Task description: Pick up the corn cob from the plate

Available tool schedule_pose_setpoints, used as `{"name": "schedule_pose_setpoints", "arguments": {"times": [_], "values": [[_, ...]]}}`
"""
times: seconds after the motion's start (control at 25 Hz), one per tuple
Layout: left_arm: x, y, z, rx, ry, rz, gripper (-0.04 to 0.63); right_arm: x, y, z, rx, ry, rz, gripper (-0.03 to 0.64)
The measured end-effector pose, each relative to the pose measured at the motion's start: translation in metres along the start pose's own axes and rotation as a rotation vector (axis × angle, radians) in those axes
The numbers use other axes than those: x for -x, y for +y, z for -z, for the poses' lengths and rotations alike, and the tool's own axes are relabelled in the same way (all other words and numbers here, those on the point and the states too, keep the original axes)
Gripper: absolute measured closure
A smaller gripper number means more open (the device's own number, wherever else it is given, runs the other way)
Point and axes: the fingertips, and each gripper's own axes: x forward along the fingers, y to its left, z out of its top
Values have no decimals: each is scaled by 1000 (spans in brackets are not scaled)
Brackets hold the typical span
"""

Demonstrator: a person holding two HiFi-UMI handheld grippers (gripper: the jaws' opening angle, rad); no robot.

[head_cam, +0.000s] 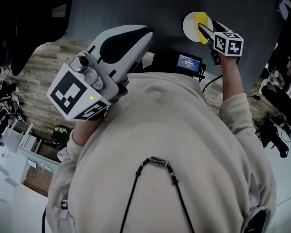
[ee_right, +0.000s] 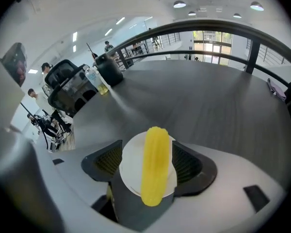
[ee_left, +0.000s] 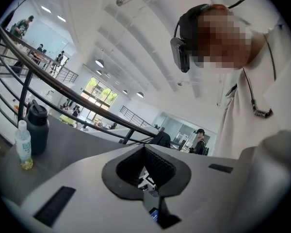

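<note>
A yellow corn cob (ee_right: 155, 166) lies on a small round white plate (ee_right: 131, 178) on the dark grey table. My right gripper (ee_right: 153, 163) hangs over the plate, open, with one ribbed pad on each side of the cob and a gap to each. In the head view the corn cob (head_cam: 202, 19) and plate (head_cam: 190, 27) sit at the far side of the table under the right gripper (head_cam: 203, 30). My left gripper (head_cam: 146, 33) is held up near the person's chest, away from the plate. Its jaws meet at the tips in the left gripper view (ee_left: 145, 148), with nothing in them.
A dark flask (ee_right: 109, 67) and a clear bottle (ee_right: 94, 79) stand at the table's far left edge. A small black device with a lit screen (head_cam: 190, 62) sits at the near edge, by the person's body. A curved railing (ee_right: 223, 28) runs behind the table.
</note>
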Motion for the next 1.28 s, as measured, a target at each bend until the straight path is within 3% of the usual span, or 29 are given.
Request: {"name": "schedule_pose_setpoints", "arguments": {"times": [0.28, 0.4, 1.28], "values": [[5, 0, 3, -48, 17, -25, 591, -22, -18, 23, 37, 157, 123, 305], [6, -3, 0, -42, 6, -23, 591, -27, -15, 32, 32, 198, 130, 305], [6, 1, 3, -36, 30, -50, 591, -41, -19, 40, 46, 232, 144, 318]]}}
